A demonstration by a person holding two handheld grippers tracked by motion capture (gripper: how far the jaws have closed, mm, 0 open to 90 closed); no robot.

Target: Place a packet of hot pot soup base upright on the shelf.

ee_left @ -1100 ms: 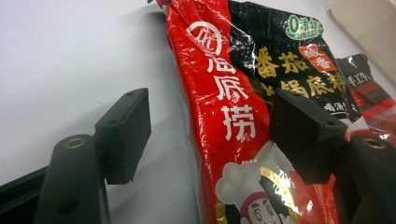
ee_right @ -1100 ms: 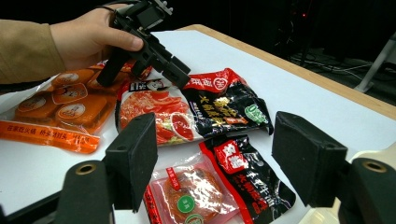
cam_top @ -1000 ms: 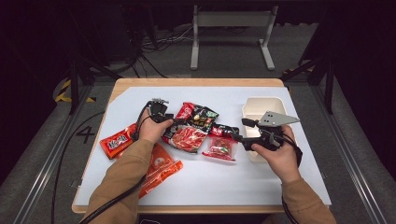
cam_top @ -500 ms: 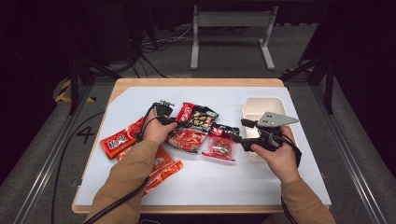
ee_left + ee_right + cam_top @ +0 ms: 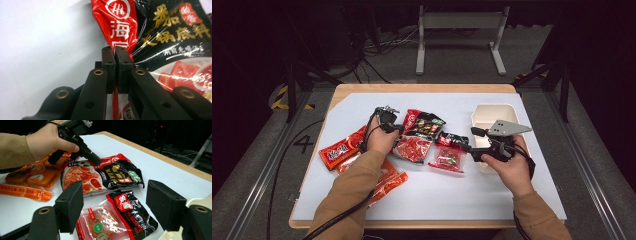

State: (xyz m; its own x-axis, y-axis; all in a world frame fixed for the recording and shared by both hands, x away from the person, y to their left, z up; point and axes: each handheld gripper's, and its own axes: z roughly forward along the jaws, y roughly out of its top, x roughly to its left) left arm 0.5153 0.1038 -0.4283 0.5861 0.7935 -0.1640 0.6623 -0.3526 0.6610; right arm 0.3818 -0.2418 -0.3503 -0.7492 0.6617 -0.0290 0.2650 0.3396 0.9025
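Centrally on the white-covered desk (image 5: 362,200), a cluster of hot pot seasoning packets lies well in from every edge. The left gripper (image 5: 114,53) has just been closing, and its two black jaws now pinch the red top edge of the black-and-red hot pot base packet (image 5: 160,37), with the film caught between the pads. From above, this packet (image 5: 422,125) sits toward the desk's far edge, with the left gripper (image 5: 396,130) meeting it at its left end.

The right gripper (image 5: 115,202) hovers with its jaws spread wide and holds nothing. Below its jaws lies a smaller clear-fronted packet with a black-and-red header (image 5: 117,217); the pads do not touch it. In the high view this small packet (image 5: 449,155) rests just left of the right gripper (image 5: 474,142).

A cream rectangular tub (image 5: 492,112) stands near the desk's right edge, partly behind the right gripper. Orange-red packets (image 5: 339,150) lie toward the left edge, some under the person's left forearm (image 5: 352,195). Another red packet (image 5: 412,150) sits just nearer the person than the pinched one, overlapping it.
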